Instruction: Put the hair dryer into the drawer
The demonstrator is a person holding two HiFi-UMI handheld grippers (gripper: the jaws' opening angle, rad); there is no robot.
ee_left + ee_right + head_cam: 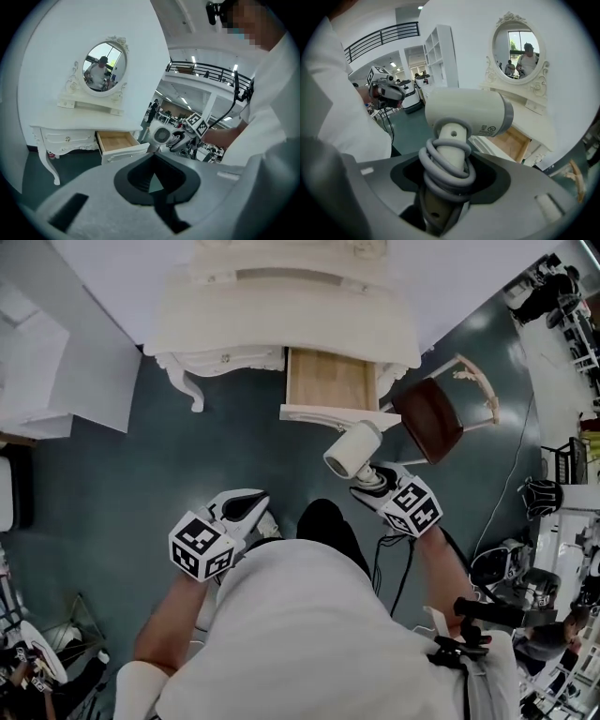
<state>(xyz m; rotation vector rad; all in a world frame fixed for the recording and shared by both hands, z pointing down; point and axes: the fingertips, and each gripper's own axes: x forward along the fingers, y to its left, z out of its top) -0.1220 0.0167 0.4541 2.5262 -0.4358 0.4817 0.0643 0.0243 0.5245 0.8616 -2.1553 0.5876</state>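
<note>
Head view: we see the drawer (330, 381) of the table (281, 324) pulled open and bare inside. The dryer (353, 448) hangs just short of the drawer's front (319, 414), carried by the right gripper (373, 480). The left gripper (246, 508) hovers well apart at the left, carrying nothing. A chair (429, 418) stands just right of the drawer.

Left gripper view: its jaws lie together with nothing between them. The dryer (162, 136) shows beyond, beside the drawer (117, 140).

Right gripper view: the jaws stand fairly wide, clamped on the dryer's handle (452, 136) over its wound cord (440, 171). We judge that grip the weak point. The coils could slide, or the heavy barrel (464, 112) could swing and knock the front or miss the opening. Coming in too far right could catch the chair.
</note>
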